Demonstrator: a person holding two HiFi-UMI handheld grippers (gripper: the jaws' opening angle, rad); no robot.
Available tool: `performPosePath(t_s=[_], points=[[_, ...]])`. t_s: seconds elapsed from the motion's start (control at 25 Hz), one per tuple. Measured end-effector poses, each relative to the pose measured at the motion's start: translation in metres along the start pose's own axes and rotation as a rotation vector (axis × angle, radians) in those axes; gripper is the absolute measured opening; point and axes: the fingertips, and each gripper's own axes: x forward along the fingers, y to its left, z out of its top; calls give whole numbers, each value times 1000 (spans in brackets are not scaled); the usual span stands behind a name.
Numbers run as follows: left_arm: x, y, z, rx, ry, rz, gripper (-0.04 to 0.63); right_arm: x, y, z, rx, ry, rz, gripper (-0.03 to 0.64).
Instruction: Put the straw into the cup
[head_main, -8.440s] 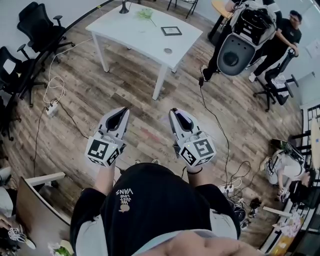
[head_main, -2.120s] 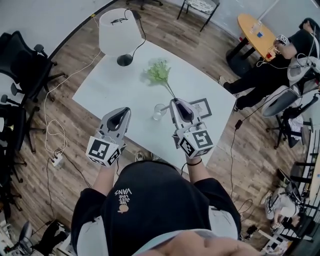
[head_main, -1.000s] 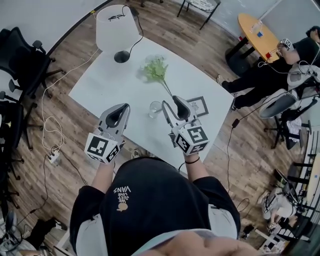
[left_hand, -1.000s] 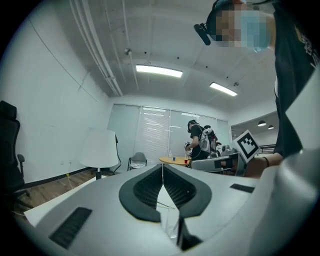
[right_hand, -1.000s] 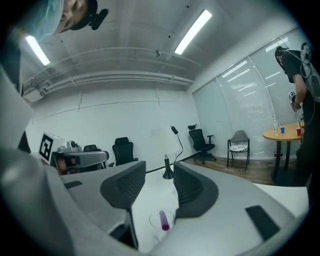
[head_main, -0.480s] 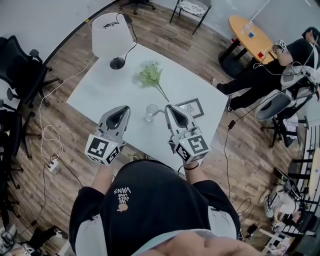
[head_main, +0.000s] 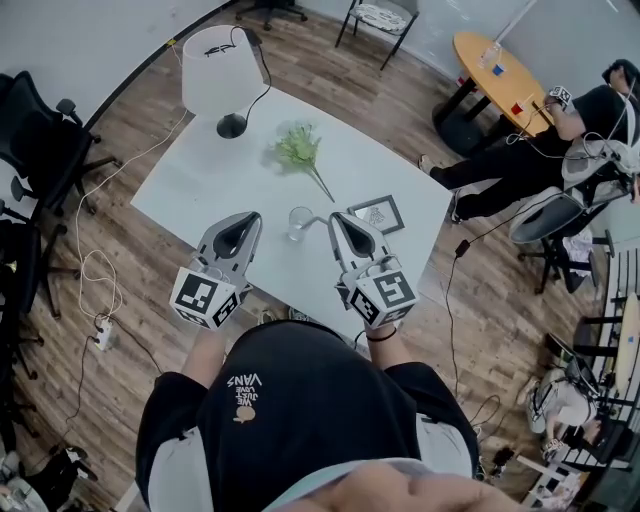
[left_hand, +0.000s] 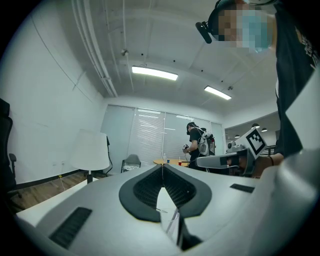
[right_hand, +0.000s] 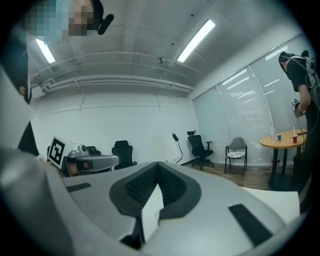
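Note:
A clear glass cup (head_main: 299, 222) stands upright on the white table (head_main: 210, 175) near its front edge. Just right of the cup is my right gripper (head_main: 334, 214), pointing level with its jaws shut. A thin white straw (head_main: 318, 220) sticks out from its tip toward the cup. In the right gripper view the right gripper (right_hand: 157, 163) shows jaws met at the tip, and the straw is hard to make out there. My left gripper (head_main: 250, 216) hovers left of the cup, shut and holding nothing. The left gripper (left_hand: 161, 166) has closed jaws in its own view.
On the table stand a white lamp (head_main: 212, 68), a green plant sprig (head_main: 298, 148) and a small picture frame (head_main: 376, 214). Office chairs (head_main: 40, 140) stand at the left. Seated people (head_main: 520, 150) and a round wooden table (head_main: 497, 62) are at the right. Cables lie on the floor.
One second ago the right gripper's jaws stood open beside the cup; they have since shut on the straw and lifted slightly. The left gripper has held still.

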Motion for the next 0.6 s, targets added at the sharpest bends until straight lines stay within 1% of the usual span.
performPosePath(t_s=[0.36, 0.6], points=[[4, -4, 0, 3, 8, -18, 17, -3, -5, 1, -2, -2, -15, 17], [7, -3, 0, 4, 2, -16, 17, -2, -8, 2, -5, -1, -20, 15]])
